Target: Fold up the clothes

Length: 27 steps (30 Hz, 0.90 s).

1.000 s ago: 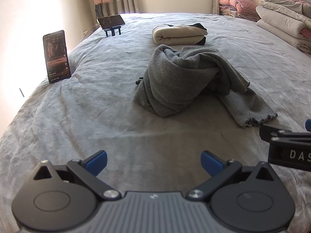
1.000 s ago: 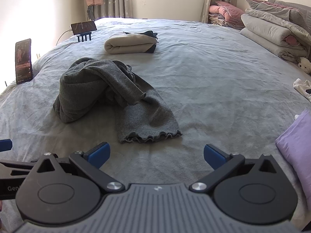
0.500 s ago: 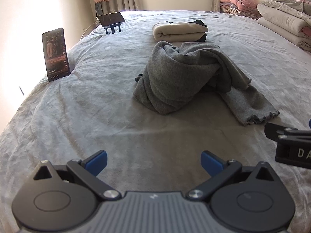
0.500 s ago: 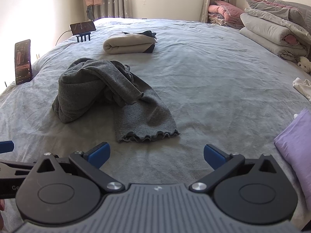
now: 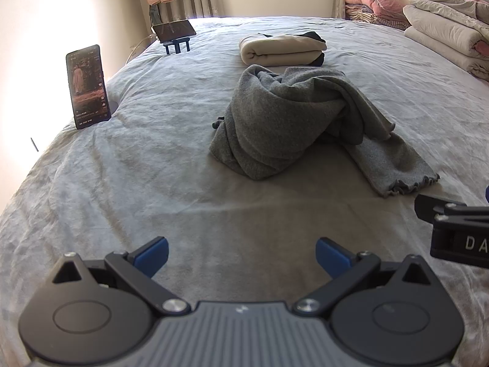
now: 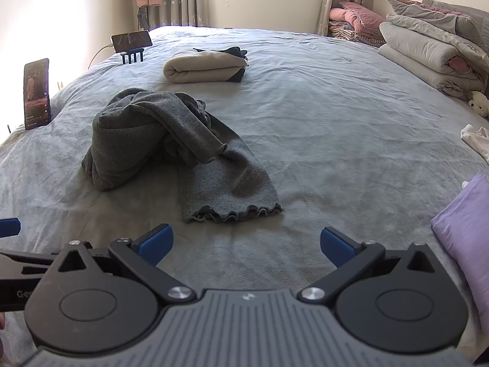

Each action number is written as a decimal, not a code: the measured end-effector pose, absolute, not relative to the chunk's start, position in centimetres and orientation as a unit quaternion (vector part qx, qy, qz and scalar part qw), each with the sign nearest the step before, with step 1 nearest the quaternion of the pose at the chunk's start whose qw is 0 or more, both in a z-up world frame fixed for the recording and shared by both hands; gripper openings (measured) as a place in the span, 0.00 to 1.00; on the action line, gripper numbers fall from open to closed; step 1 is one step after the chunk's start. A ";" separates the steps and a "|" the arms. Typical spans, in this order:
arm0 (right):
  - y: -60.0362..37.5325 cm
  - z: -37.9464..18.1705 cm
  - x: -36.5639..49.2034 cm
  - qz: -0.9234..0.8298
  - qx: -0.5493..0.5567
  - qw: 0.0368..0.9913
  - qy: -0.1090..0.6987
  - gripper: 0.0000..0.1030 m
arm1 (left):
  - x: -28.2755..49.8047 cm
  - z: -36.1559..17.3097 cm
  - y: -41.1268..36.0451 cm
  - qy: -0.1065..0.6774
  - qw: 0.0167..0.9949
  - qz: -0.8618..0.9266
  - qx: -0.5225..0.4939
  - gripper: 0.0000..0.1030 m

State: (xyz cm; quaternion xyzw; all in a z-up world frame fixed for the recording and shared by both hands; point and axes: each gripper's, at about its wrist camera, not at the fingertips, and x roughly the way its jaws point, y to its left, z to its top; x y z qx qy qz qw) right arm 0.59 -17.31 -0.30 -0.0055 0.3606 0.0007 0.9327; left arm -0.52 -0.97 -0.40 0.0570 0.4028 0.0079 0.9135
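Both grippers advanced toward crumpled grey garment (image 5: 293, 122). Left gripper (image 5: 241, 253) and right gripper (image 6: 246, 241) spread wide, nothing held. Approach step; ruffled hem (image 6: 235, 212) to be grasped next.

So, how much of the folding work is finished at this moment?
One piece looks done: a cream garment lies folded further up the bed. Nothing is in hand; the left gripper and right gripper are both open and empty. The grey garment lies crumpled, not yet folded.
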 end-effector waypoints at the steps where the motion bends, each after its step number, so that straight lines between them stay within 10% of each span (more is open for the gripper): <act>1: -17.3 -0.3 0.6 0.001 -0.006 0.933 0.361 1.00 | -0.5 -0.4 -1.0 0.403 0.913 0.008 0.057 1.00; 27: -17.1 -0.4 0.6 0.001 -0.016 0.932 0.362 1.00 | -0.6 -0.5 -1.2 0.402 0.914 0.010 0.062 1.00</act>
